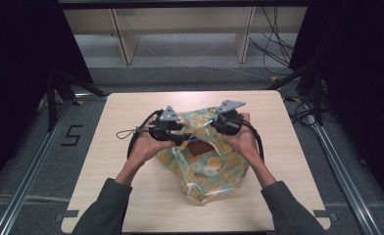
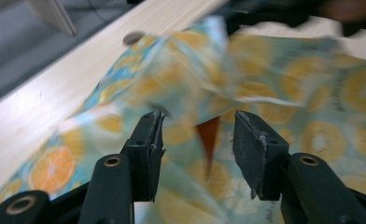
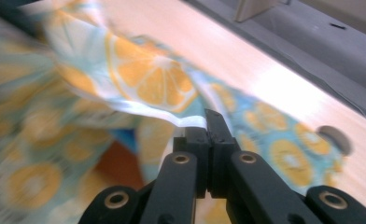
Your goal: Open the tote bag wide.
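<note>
- Item: printed bag [image 1: 207,169], thin crinkly film with an orange-slice pattern on pale blue; lies crumpled at the middle of the desk [image 1: 131,196], mouth turned toward the far edge and partly pulled apart.
- Contents: a dark reddish-brown thing [image 1: 198,147] shows through the gap in the mouth; what it is cannot be told.
- Right tongs [image 3: 209,122]: pressed together, pinching a white-edged lip of the bag [image 3: 144,79] on the right side of the mouth.
- Left tongs [image 2: 197,128]: spread, jaws standing either side of the film with nothing clamped; the bag [image 2: 274,93] is blurred ahead of them.
- Step in hand, as judged: opening the mouth from both sides.
- Handling advice: keep the right pinch steady and lifted. Take only the near layer of the opposite lip in the left tongs, close to the edge. Then draw the two lips apart slowly and level.
- Risks, as judged: film this thin may slip from a shallow bite or tear under a jerk; catching both layers would hold the mouth shut.
- Surroundings: pale wooden desk, a round dark mark [image 3: 333,136] on it beside the bag.
</note>
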Demonstrator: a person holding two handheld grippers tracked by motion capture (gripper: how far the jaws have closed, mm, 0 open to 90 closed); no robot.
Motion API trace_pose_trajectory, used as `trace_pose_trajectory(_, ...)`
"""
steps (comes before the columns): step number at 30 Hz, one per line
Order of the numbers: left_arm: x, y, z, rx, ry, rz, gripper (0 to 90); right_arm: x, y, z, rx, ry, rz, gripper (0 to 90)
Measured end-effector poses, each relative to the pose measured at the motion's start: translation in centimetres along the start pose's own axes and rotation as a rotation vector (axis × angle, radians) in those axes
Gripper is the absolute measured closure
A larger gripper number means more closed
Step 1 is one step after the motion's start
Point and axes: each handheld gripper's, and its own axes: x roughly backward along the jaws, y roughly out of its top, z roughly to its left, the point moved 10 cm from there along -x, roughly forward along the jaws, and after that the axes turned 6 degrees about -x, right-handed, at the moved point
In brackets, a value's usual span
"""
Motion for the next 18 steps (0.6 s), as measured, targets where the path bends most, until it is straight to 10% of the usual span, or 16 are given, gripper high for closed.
trace_pose_trajectory(7, -2.7, 0.1, -3.9, -0.125, -0.04, 0.065, 47.8, -2.6, 0.7, -3.6, -0.041, -0.06, 0.057, 90.0)
trace_pose_trajectory(10, -5.2, -3.0, -0.3, -0.154, 0.143, 0.259, 43.5, -3.4, 0.1, -4.4, -0.072, -0.078, 0.075, 90.0)
trace_pose_trajectory(13, -5.7, -4.4, 1.8, -0.118, 0.21, 0.306, 38.7, -3.7, -0.9, -5.2, -0.097, -0.081, 0.098, 90.0)
trace_pose_trajectory(18, -7.3, -6.1, 2.5, -0.112, 0.149, 0.311, 44.6, -4.5, -2.0, -5.4, -0.113, -0.069, 0.11, 90.0)
